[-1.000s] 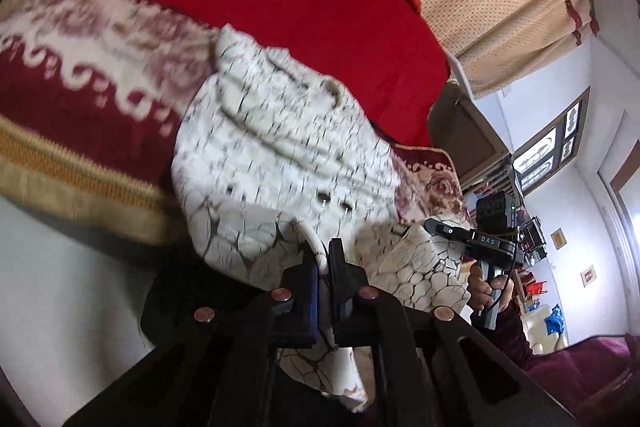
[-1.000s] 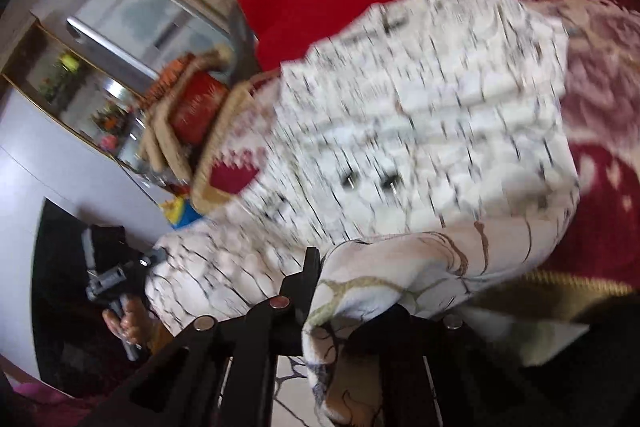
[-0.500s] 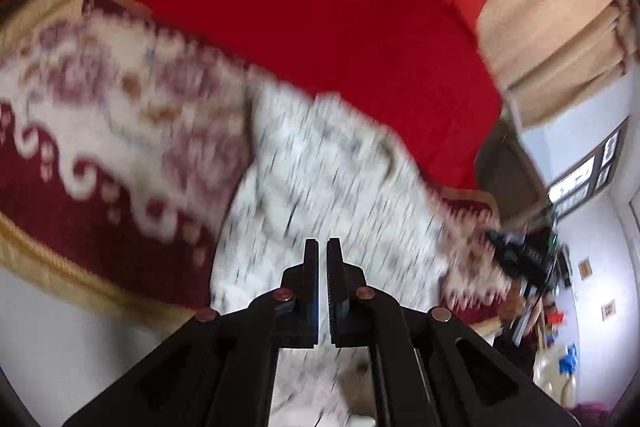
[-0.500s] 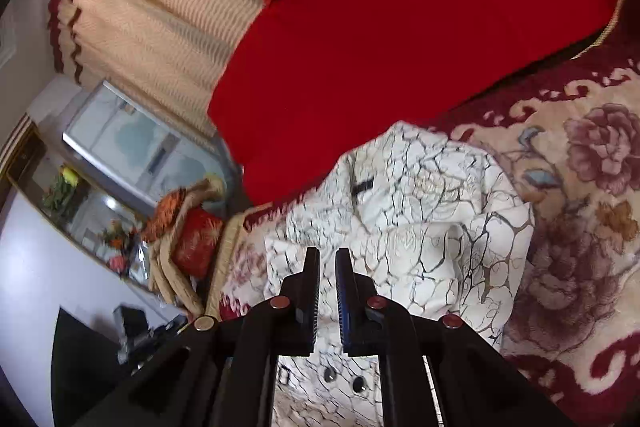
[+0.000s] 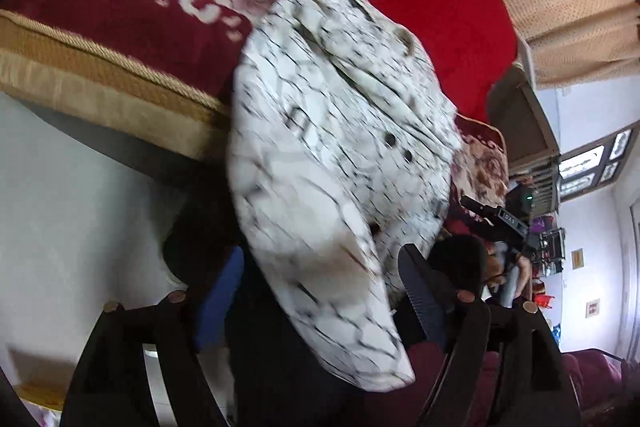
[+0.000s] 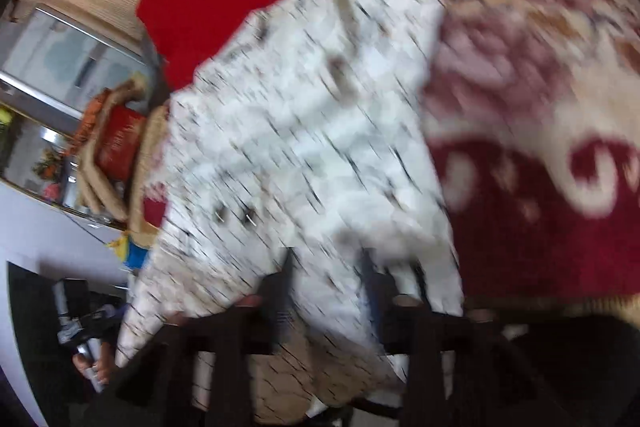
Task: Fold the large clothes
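Left wrist view: one white crackle-print garment (image 5: 332,131) lies on floral blanket (image 5: 120,7), lower hem hanging over bed edge (image 5: 100,75) between jaws of left gripper (image 5: 296,291), just opened wide. Right gripper (image 6: 326,267) also just opened, hem between jaws, frame blurred. Floor (image 5: 60,219) left of the bed is bare.

I see the white garment (image 5: 336,131), crackled with dark lines and set with small snaps, lying bunched on the floral maroon blanket (image 5: 120,11), its lower part spilling over the bed's edge, loose and rumpled, blurred in my right view.
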`<state>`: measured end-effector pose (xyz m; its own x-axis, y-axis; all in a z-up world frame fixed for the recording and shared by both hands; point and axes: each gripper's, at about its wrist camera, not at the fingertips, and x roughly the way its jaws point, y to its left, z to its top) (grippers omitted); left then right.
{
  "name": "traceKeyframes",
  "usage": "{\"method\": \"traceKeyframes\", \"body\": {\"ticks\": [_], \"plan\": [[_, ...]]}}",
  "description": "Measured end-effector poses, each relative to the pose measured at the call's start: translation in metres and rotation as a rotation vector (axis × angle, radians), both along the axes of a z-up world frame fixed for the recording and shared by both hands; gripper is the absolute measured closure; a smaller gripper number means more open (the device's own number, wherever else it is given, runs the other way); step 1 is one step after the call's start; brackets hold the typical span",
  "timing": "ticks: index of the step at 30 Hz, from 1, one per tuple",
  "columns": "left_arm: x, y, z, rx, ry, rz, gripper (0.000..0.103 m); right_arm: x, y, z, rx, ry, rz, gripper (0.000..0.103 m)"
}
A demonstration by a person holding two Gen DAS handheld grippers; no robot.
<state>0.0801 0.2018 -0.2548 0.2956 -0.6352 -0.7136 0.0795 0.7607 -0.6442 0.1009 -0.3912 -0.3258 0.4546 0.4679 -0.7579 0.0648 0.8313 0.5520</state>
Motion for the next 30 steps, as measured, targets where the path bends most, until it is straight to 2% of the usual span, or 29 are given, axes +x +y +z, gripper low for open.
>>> {"method": "traceKeyframes", "body": {"ticks": [1, 3, 6, 9, 11, 13, 15, 17, 20, 21, 22, 23, 24, 27, 30], "plan": [[-0.006, -0.005, 0.002, -0.003, 0.0, -0.004, 0.023, -0.009, -0.002, -0.006, 0.02, 0.0, -0.009, 0.021], [-0.008, -0.016, 0.005, 0.005, -0.006, -0.015, 0.023, -0.026, -0.008, -0.016, 0.031, -0.003, -0.049, 0.021], [-0.007, -0.023, 0.008, 0.027, -0.027, -0.028, 0.018, -0.037, -0.014, -0.033, -0.069, 0.054, -0.067, 0.021], [-0.001, -0.025, 0.004, 0.016, -0.001, -0.025, 0.018, -0.034, -0.008, -0.041, -0.153, 0.067, -0.023, 0.019], [-0.001, -0.024, 0.001, 0.016, 0.006, -0.018, 0.018, -0.026, -0.001, -0.061, -0.169, 0.141, 0.024, 0.019], [-0.002, -0.025, -0.001, 0.023, 0.011, -0.025, 0.018, -0.019, 0.004, -0.089, -0.166, 0.233, 0.053, 0.019], [-0.003, -0.025, -0.002, 0.029, 0.015, -0.034, 0.018, -0.017, 0.004, -0.115, -0.148, 0.278, 0.064, 0.019], [-0.003, -0.025, -0.001, 0.029, 0.014, -0.043, 0.018, -0.015, 0.004, -0.136, -0.092, 0.278, 0.066, 0.019], [-0.003, -0.026, 0.0, 0.005, 0.022, -0.057, 0.018, -0.014, 0.011, -0.148, -0.031, 0.214, 0.072, 0.021], [-0.004, -0.026, -0.001, 0.0, 0.025, -0.061, 0.018, -0.015, 0.014, -0.148, -0.018, 0.201, 0.09, 0.034], [-0.006, -0.027, -0.001, 0.0, 0.029, -0.064, 0.018, -0.016, 0.019, -0.147, -0.013, 0.199, 0.115, 0.043], [-0.007, -0.028, -0.002, 0.003, 0.031, -0.068, 0.018, -0.018, 0.022, -0.145, -0.014, 0.196, 0.137, 0.064], [-0.008, -0.029, -0.003, 0.007, 0.03, -0.072, 0.018, -0.021, 0.025, -0.139, -0.02, 0.184, 0.147, 0.076], [-0.011, -0.033, -0.003, 0.022, 0.01, -0.078, 0.018, -0.029, 0.029, -0.119, 0.052, 0.151, 0.159, 0.08], [-0.011, -0.04, -0.001, 0.054, -0.024, -0.098, 0.021, -0.035, 0.039, -0.09, 0.1, 0.071, 0.186, 0.081]]}}
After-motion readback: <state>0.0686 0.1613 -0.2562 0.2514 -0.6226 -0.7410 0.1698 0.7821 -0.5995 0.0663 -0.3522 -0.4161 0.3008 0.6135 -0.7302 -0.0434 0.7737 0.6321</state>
